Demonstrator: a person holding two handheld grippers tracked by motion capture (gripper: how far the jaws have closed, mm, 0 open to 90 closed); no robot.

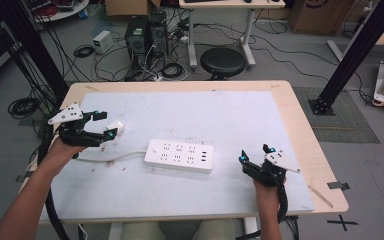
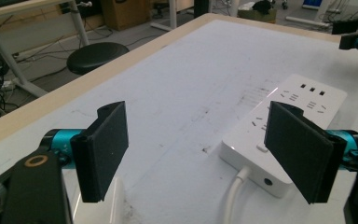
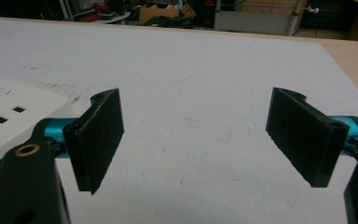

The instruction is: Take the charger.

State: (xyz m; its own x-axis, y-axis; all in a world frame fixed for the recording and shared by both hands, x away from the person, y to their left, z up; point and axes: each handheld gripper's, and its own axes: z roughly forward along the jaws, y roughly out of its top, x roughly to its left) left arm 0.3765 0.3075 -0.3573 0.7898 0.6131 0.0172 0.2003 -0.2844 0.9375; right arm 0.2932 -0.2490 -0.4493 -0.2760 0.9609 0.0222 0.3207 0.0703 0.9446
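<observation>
- Two grippers, both with jaws spread wide and holding nothing: left gripper (image 1: pixel 105 125) at the counter's (image 1: pixel 240 107) left edge, right gripper (image 1: pixel 254 154) near the front right
- White power strip (image 1: pixel 180 155) lying flat mid-counter, its cord (image 1: pixel 110 159) trailing left
- White plug (image 1: pixel 116 127) touching or just beside the left jaws
- Judged at the approach step, before any grasp
- Next: closing the left jaws squarely on the plug, steadying the strip with the right

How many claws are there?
2. The left claw is open at the table's left side by a white plug; the right claw is open right of the power strip.
</observation>
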